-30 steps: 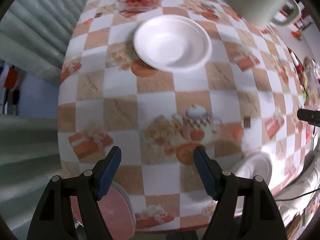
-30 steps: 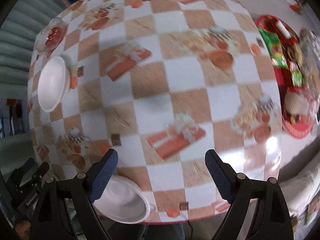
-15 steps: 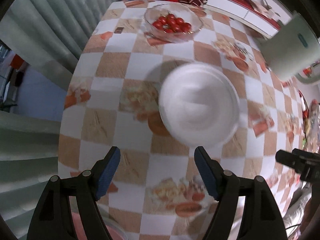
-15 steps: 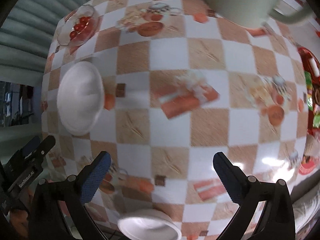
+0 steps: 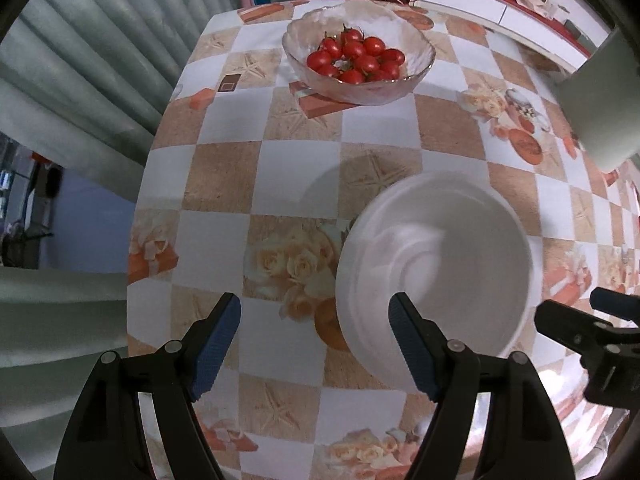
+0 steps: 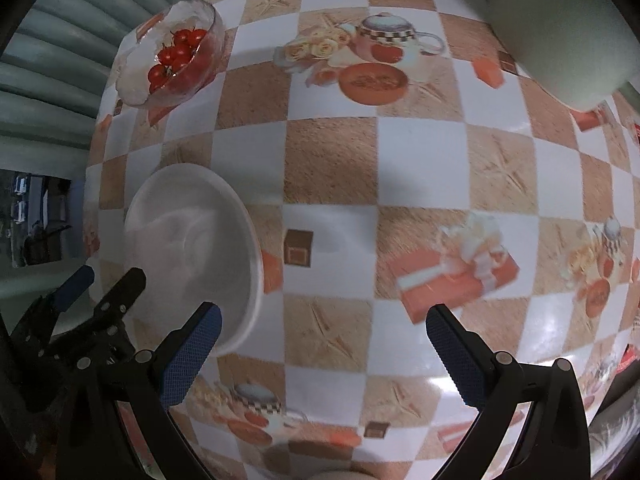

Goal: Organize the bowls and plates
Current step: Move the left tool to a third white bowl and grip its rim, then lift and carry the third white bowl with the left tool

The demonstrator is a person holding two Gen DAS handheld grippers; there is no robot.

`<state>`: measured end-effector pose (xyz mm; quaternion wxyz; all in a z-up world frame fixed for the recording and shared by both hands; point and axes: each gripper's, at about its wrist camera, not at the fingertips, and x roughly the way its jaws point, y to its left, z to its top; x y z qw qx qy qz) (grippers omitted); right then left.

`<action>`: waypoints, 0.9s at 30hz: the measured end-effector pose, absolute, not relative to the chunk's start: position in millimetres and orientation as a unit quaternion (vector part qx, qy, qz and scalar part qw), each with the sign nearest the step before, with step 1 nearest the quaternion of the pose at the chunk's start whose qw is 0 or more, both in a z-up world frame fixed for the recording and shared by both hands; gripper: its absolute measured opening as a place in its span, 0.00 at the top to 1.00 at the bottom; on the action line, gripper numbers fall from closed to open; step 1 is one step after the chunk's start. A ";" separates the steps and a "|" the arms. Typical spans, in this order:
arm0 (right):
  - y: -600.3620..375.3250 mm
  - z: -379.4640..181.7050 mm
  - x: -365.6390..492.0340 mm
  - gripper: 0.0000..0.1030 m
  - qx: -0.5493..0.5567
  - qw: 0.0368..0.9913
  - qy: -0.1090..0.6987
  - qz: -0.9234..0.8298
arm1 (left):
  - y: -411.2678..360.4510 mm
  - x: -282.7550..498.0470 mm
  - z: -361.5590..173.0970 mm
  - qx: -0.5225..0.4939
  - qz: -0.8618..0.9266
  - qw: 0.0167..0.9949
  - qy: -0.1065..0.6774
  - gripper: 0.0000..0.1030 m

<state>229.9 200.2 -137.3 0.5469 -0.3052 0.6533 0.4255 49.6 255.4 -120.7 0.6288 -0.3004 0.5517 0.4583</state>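
Observation:
A white bowl (image 5: 440, 264) sits on the checkered tablecloth, empty and upright. It also shows in the right wrist view (image 6: 192, 248) at the left. My left gripper (image 5: 316, 344) is open and empty, its right finger (image 5: 412, 344) over the bowl's near rim and its left finger beside the bowl. My right gripper (image 6: 322, 356) is open and empty, its left fingertip (image 6: 192, 356) close to the bowl's near edge. Each gripper appears at the edge of the other's view.
A glass bowl of cherry tomatoes (image 5: 358, 56) stands at the far side of the table (image 5: 224, 176); it also shows in the right wrist view (image 6: 174, 54). A large pale green mug (image 6: 560, 28) stands at the far right. The table's left edge drops off near the curtain.
Both grippers have moved forward across the table toward the white bowl, which now looms large near the fingers. Both stay open. The second white dish at the near edge has left view.

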 end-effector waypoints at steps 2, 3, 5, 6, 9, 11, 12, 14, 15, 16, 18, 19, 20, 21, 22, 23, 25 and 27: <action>206.0 -143.5 225.8 0.00 -0.306 0.545 0.655 0.424 | 257.8 52.2 -124.9 -0.296 0.457 0.629 0.555 0.23; 207.6 -145.6 224.5 0.00 -0.307 0.545 0.655 0.424 | 259.0 53.1 -126.4 -0.296 0.456 0.629 0.556 0.23; 215.6 -153.7 219.3 0.00 -0.317 0.546 0.652 0.421 | 262.6 55.5 -132.2 -0.297 0.454 0.627 0.559 0.23; 215.6 -153.7 219.3 0.00 -0.317 0.546 0.652 0.421 | 264.3 56.8 -135.5 -0.295 0.453 0.625 0.562 0.23; 221.0 -160.0 216.1 0.00 -0.324 0.548 0.648 0.418 | 267.9 58.5 -143.4 -0.290 0.454 0.621 0.569 0.23; 224.4 -165.6 214.1 0.00 -0.329 0.547 0.647 0.417 | 270.4 57.6 -148.1 -0.290 0.456 0.618 0.570 0.23; 227.3 -168.4 211.3 0.00 -0.333 0.549 0.641 0.421 | 271.4 57.6 -150.0 -0.291 0.456 0.617 0.572 0.23; 228.3 -169.0 210.0 0.00 -0.334 0.551 0.637 0.422 | 273.0 55.9 -154.1 -0.296 0.452 0.616 0.573 0.31; 229.6 -169.7 208.4 0.09 -0.336 0.553 0.634 0.424 | 271.7 55.9 -155.0 -0.298 0.450 0.617 0.573 0.35; 230.2 -169.8 207.6 0.17 -0.335 0.555 0.631 0.426 | 272.3 55.9 -156.9 -0.304 0.445 0.618 0.573 0.42; 232.4 -172.9 203.4 0.46 -0.322 0.541 0.643 0.436 | 272.8 55.5 -156.9 -0.316 0.437 0.625 0.565 0.48; 235.6 -175.5 199.5 0.51 -0.318 0.532 0.650 0.440 | 272.3 57.0 -156.0 -0.316 0.432 0.630 0.563 0.54; 236.5 -175.5 196.5 0.58 -0.317 0.530 0.649 0.444 | 271.8 59.0 -155.5 -0.314 0.427 0.634 0.563 0.64; 237.5 -175.0 193.9 0.69 -0.317 0.529 0.647 0.448 | 270.7 62.1 -155.5 -0.311 0.420 0.637 0.567 0.69; 238.8 -174.6 190.8 0.73 -0.313 0.523 0.648 0.456 | 266.6 67.9 -154.8 -0.305 0.413 0.641 0.570 0.75; 240.2 -174.8 187.7 0.79 -0.313 0.516 0.650 0.461 | 264.7 71.0 -154.0 -0.295 0.412 0.643 0.574 0.75; 240.1 -174.5 184.5 0.85 -0.312 0.513 0.652 0.464 | 264.0 73.3 -154.6 -0.297 0.409 0.643 0.574 0.75; 239.7 -174.8 181.7 0.85 -0.315 0.508 0.653 0.465 | 263.3 72.1 -156.2 -0.310 0.407 0.641 0.572 0.76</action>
